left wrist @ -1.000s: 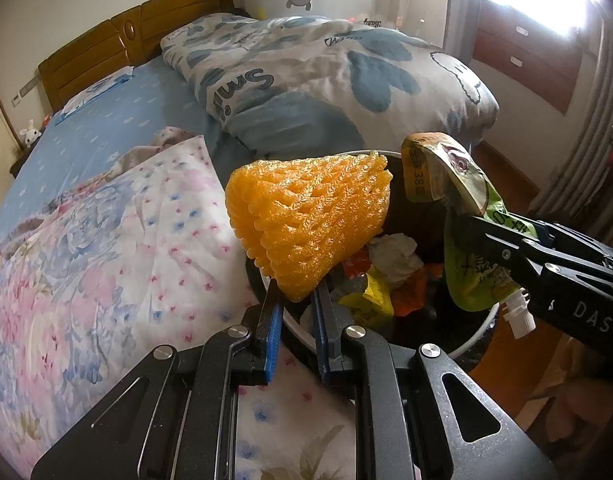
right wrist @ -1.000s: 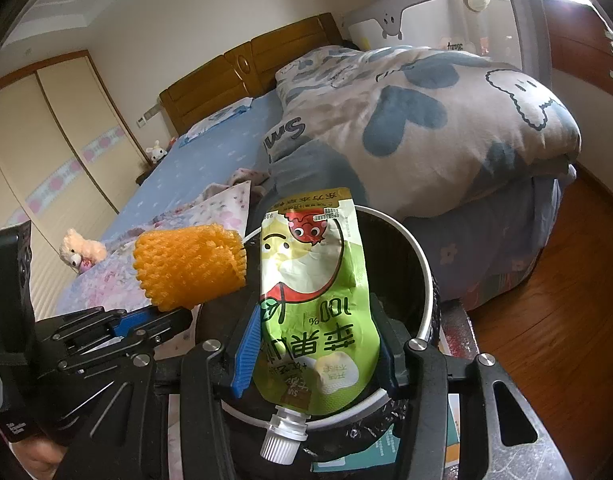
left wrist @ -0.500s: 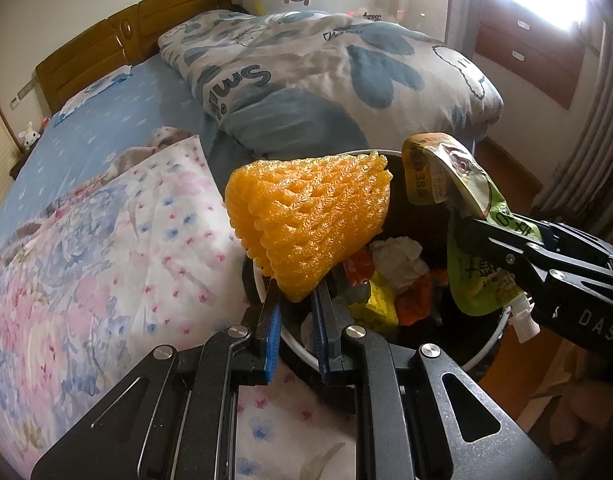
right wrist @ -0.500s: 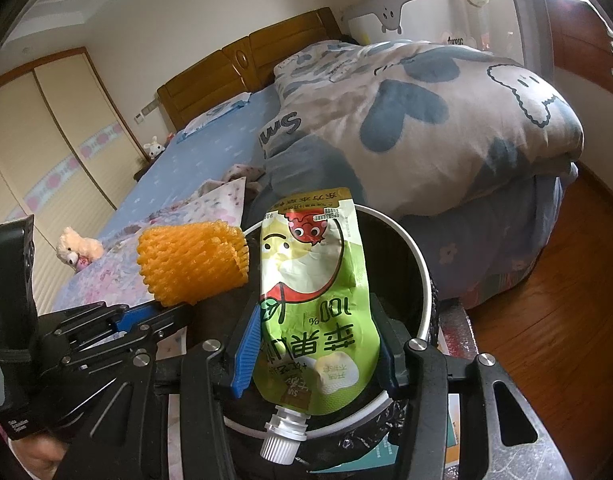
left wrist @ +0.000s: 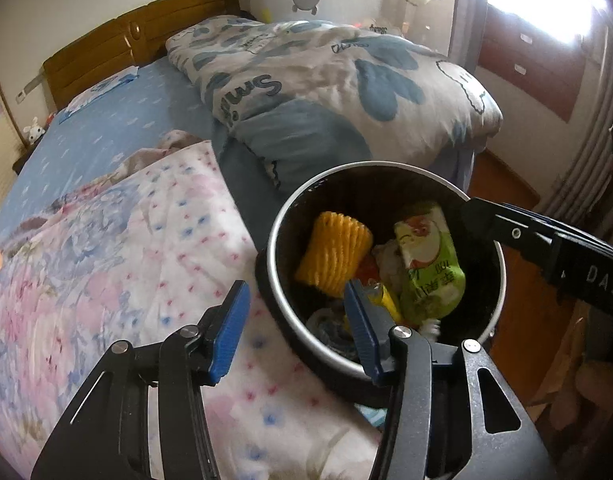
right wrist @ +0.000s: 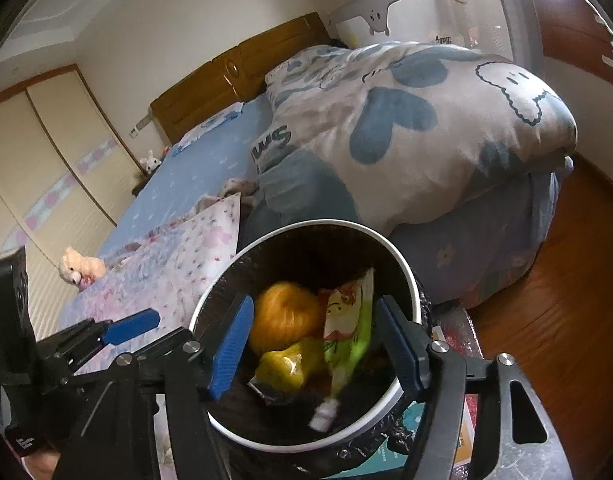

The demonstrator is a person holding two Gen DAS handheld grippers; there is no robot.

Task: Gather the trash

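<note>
A round trash bin with a white rim and black liner stands beside the bed. Inside it lie an orange foam fruit net and a green juice pouch with a white spout, on top of other wrappers. My left gripper hangs over the bin's near rim, its jaws opening with nothing between them. My right gripper hovers above the bin mouth, jaws also opening and empty; the pouch is blurred below them. The right gripper's body shows at the right of the left wrist view.
The bed carries a pink flowered blanket on the left and a bunched grey-blue quilt behind the bin. Wooden floor lies to the right. Flat packaging lies under the bin. A plush toy sits at the bed's left edge.
Both grippers opened. The orange foam net dropped from the left gripper and the green pouch from the right; both now lie inside the bin.
</note>
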